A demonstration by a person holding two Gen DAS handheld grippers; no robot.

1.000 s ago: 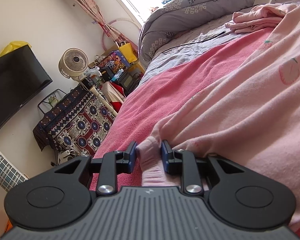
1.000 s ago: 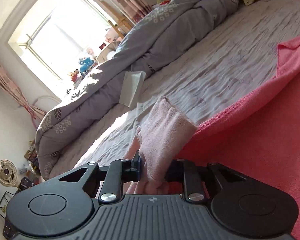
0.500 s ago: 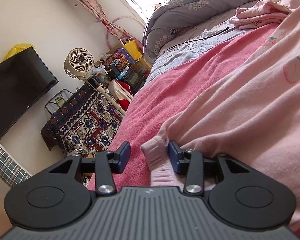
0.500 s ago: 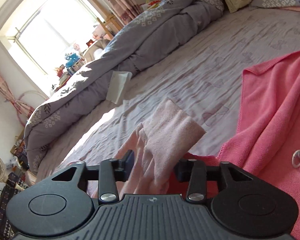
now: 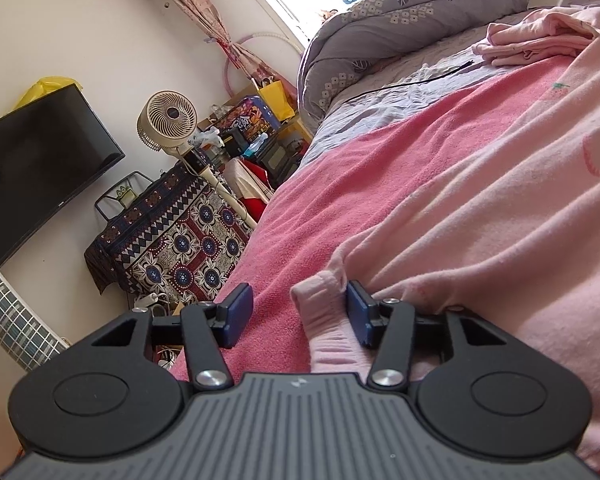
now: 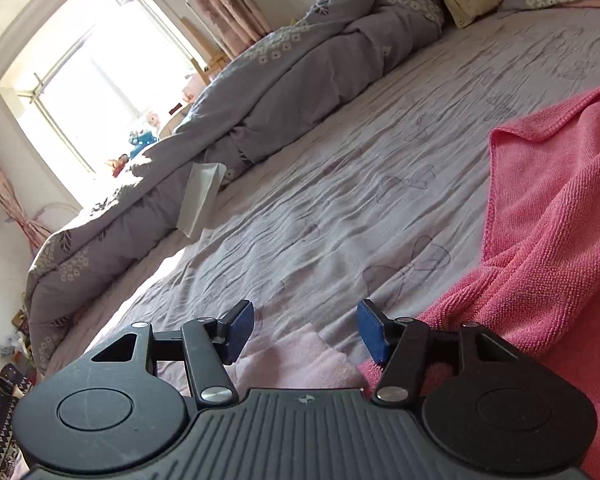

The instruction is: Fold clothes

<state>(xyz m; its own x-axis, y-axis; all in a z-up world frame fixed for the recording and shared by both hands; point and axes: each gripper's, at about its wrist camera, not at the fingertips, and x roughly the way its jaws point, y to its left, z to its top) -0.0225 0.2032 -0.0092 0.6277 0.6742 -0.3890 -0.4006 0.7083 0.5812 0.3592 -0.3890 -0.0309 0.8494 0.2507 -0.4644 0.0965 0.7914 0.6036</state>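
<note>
**Pink garment spread on the bed**

Pink garment (image 5: 480, 216), strawberry print, lies rumpled over a pink towel (image 5: 340, 184) on the bed (image 6: 340, 152). Left gripper (image 5: 300, 312) released, cuff brushing one pad. Right gripper (image 6: 306, 330) released too. Grey duvet (image 6: 260, 80) behind.

Spread tongs (image 5: 298, 316) around pink cuff (image 5: 324, 312)

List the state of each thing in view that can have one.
left hand-held gripper: open, cuff lying loose between its fingers
right hand-held gripper: open, holding nothing
pink garment: spread on the towel, unfolded
pink towel: laid out, corner turned over
fan: cannot tell if running
TV: screen dark
</note>
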